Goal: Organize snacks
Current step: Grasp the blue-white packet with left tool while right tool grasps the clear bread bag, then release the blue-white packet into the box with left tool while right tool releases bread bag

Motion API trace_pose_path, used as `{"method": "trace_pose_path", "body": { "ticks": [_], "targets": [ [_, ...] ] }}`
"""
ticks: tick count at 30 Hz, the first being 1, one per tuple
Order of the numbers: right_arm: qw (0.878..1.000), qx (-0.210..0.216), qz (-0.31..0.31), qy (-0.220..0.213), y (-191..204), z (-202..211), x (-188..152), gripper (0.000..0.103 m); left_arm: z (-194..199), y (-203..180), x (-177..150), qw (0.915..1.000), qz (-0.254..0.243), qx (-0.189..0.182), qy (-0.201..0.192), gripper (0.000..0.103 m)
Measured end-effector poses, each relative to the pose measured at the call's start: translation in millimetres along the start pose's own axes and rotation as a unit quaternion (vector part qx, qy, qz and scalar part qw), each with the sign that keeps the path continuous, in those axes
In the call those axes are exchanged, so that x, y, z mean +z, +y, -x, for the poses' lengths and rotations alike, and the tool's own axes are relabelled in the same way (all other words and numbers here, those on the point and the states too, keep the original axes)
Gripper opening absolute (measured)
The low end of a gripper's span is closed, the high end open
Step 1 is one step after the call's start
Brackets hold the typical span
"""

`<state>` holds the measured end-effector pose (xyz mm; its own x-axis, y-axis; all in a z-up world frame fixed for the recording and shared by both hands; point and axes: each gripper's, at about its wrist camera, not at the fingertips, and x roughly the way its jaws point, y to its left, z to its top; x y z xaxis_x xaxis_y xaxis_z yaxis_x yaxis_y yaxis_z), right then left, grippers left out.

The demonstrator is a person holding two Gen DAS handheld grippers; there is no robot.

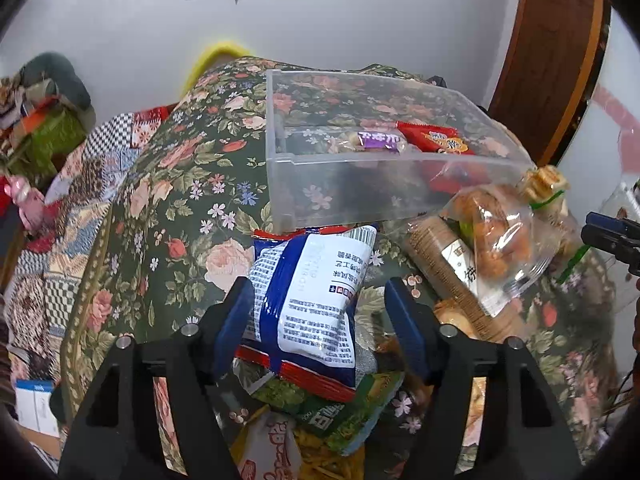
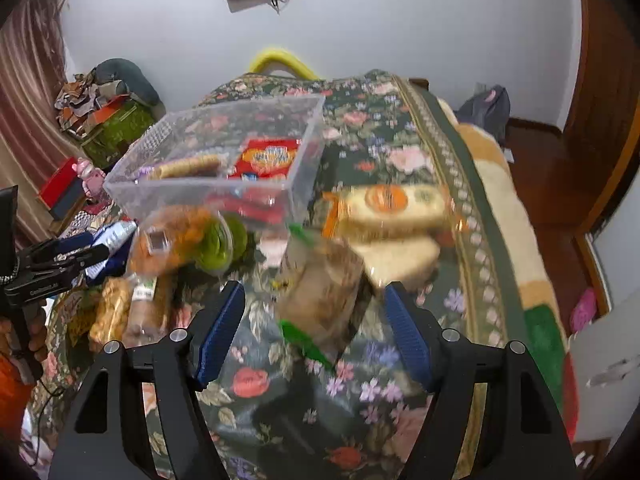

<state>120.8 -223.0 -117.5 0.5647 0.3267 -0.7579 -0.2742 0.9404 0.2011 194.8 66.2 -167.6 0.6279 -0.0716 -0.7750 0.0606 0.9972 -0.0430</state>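
Note:
A clear plastic bin [image 1: 280, 184] stands on the floral bedspread and holds a purple-labelled biscuit roll [image 1: 376, 142] and a red packet [image 1: 436, 140]. My left gripper [image 1: 318, 286] is open over a snack pile, with a blue-and-white bag [image 1: 312, 264] between its fingers; the right pad stands off it. In the right wrist view the bin [image 2: 132, 196] lies ahead to the left. My right gripper [image 2: 315, 287] is open, and a blurred clear packet of brown biscuits [image 2: 324, 292] lies between its fingers, with gaps to both pads.
More snacks lie around: a clear bag of orange fried pieces [image 1: 496, 232], a brown biscuit sleeve [image 1: 440, 268], a green packet [image 1: 352, 412], a bread pack with an orange label [image 2: 396, 204]. The bed's edge [image 2: 500, 216] drops off to the right. Clutter is piled at the left wall [image 2: 108, 120].

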Motion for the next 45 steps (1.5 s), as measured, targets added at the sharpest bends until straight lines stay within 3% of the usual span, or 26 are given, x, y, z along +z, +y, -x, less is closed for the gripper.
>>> {"method": "trace_pose_path", "body": {
  "ticks": [6,13,15,17,20,33,45],
  "targets": [
    [1.0,0.008,-0.008,0.021,2,-19,-7,0.069,-3,6,4,0.9999,0.006,0.014,-0.006,0.071],
    [0.999,0.008,-0.007,0.031,7,-35,-9,0.069,-25,14,4,0.9998,0.01,0.014,0.014,0.071],
    [0.999,0.008,-0.012,0.03,7,-38,-9,0.064,-29,12,3,0.9998,0.006,0.015,0.013,0.071],
    [0.999,0.007,-0.013,0.031,6,-40,-10,0.052,-31,11,2,0.9998,0.004,0.015,0.012,0.069],
    [0.999,0.014,-0.018,0.031,4,-39,-12,0.049,-30,13,0,0.9998,0.009,0.017,0.006,0.062],
    [0.999,0.032,-0.016,-0.003,14,-8,-5,0.045,17,13,-2,0.9995,0.021,0.007,-0.022,0.059],
    [0.997,0.043,0.019,-0.067,35,23,42,0.045,64,-2,37,0.9961,0.013,-0.006,-0.087,0.059]
  ]
}}
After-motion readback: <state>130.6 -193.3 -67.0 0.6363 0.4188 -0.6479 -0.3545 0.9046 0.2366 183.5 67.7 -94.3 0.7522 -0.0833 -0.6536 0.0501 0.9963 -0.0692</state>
